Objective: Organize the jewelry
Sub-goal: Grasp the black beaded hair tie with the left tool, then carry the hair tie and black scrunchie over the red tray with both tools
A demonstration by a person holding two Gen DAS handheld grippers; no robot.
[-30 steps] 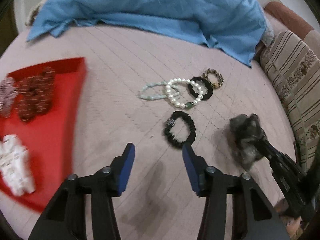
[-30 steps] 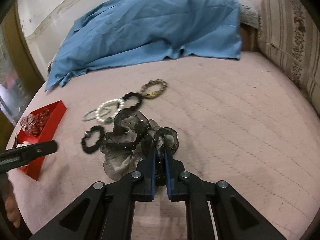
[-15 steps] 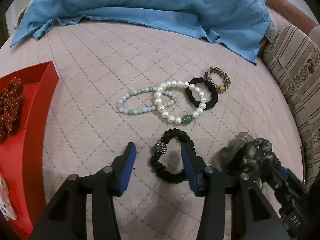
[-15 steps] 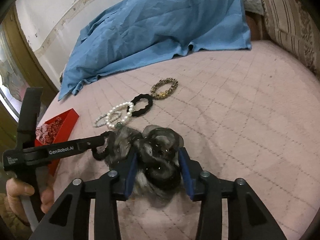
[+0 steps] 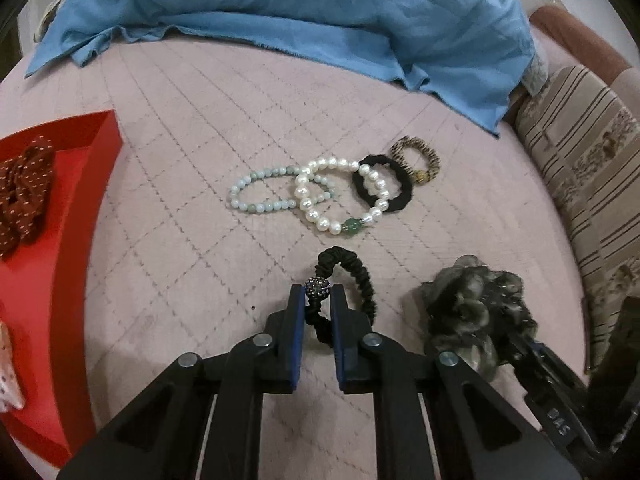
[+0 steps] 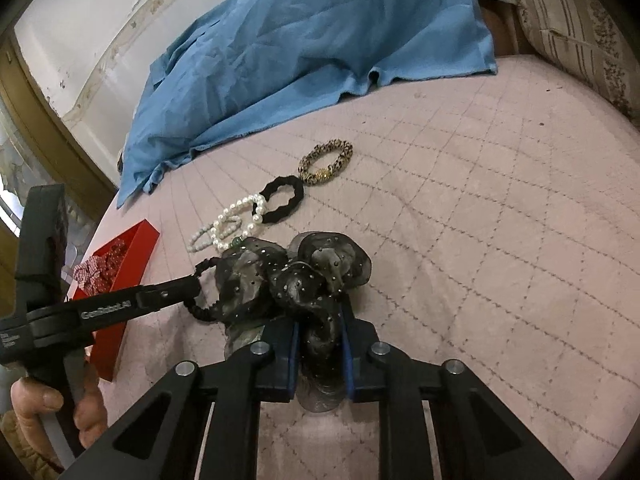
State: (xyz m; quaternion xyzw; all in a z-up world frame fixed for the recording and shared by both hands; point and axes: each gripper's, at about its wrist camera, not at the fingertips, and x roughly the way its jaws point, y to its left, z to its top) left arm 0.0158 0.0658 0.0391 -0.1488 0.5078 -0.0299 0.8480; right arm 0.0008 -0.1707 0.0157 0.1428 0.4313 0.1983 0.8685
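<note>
My left gripper (image 5: 318, 300) has just been closing and is now clamped on the black scrunchie (image 5: 352, 292), pads either side of its sparkly bead (image 5: 317, 287); the scrunchie lies on the pink quilt (image 5: 200, 184). My right gripper (image 6: 319, 332) has also just been closing, pinched on the sheer black organza scrunchie (image 6: 296, 276) w/ fabric bunched btwn the pads. Beyond: pale green bead bracelet (image 5: 260, 194), pearl bracelet (image 5: 336, 196), plain black hair tie (image 5: 382, 188), leopard scrunchie (image 5: 416, 159), overlapping in a row. Red tray (image 5: 48, 280) at left holds a dotted red scrunchie (image 5: 22, 192).
</note>
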